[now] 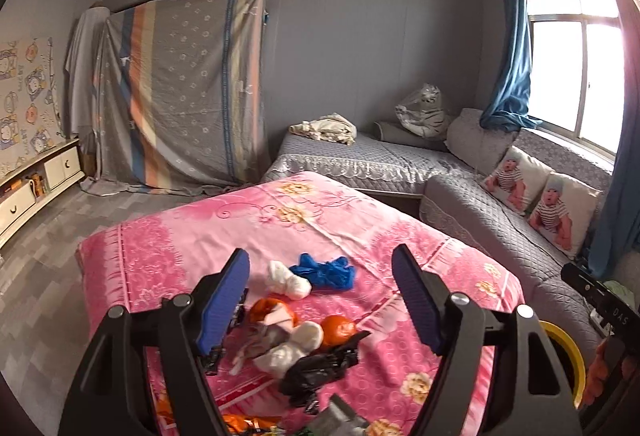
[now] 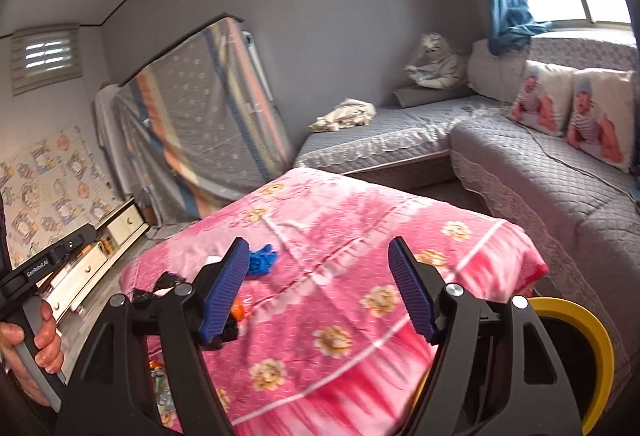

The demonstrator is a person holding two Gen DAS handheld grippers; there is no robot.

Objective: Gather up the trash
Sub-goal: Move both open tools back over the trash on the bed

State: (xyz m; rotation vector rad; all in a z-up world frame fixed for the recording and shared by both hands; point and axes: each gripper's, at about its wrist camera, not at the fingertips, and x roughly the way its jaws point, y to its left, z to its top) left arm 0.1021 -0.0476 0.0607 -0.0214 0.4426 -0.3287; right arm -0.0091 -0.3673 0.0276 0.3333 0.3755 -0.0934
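Note:
Trash lies on a pink flowered cloth point(image 1: 340, 228) covering a table. A blue glove point(image 1: 326, 272), white tissue wads point(image 1: 288, 280), orange peel point(image 1: 338, 328), a black plastic bag point(image 1: 316, 372) and crumpled paper point(image 1: 280, 348) sit in a heap. My left gripper point(image 1: 320, 296) is open, hovering above the heap with nothing between its fingers. My right gripper point(image 2: 316, 288) is open and empty above the bare right part of the cloth point(image 2: 360, 236). The blue glove point(image 2: 262, 260) shows left of its left finger. A yellow-rimmed bin point(image 2: 576, 336) stands at the table's right.
A grey quilted corner sofa point(image 1: 500, 208) with two baby-print cushions point(image 1: 540, 196) runs behind and right of the table. A sheet-covered wardrobe point(image 1: 180, 88) stands at the back. A low white cabinet point(image 1: 36, 184) lines the left wall. The bin's rim point(image 1: 564, 352) shows at lower right.

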